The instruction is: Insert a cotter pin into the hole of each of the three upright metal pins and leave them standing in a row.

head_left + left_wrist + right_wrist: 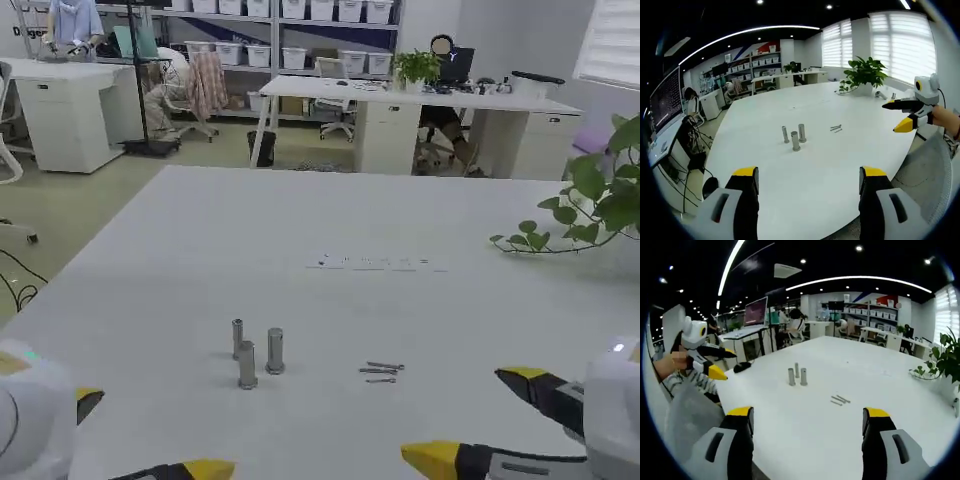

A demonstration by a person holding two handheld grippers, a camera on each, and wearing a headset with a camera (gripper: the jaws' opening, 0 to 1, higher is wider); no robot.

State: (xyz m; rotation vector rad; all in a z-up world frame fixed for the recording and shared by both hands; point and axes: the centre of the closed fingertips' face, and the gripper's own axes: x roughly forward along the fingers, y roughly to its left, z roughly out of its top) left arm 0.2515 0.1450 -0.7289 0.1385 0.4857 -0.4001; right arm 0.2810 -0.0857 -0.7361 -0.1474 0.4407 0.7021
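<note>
Nearest the person, the left gripper point(809, 174) hovers over the near edge of the white table point(300, 240) with its jaws wide apart and nothing between them. The right gripper point(807, 414) is level with it on the other side, also spread and empty. Nothing has been picked up yet, so the step in hand looks like the first reach.

Further in, the three metal pins point(252, 352) stand upright in a tight cluster, close together but not in a clean row. Just to their right, three cotter pins point(380, 371) lie flat on the table, side by side and almost touching.

The right gripper is the closer one to the cotter pins, so it should take the outermost one, so that its neighbours are not dragged along. Gripping it near one end would leave the legs free to lead into the hole. The left gripper could close on the nearest metal pin low down to stop it tipping. The cross holes are too small to make out here, so each pin's hole probably needs finding before pushing.

Beyond, a leafy plant point(590, 210) trails over the far right edge, well apart from the work
</note>
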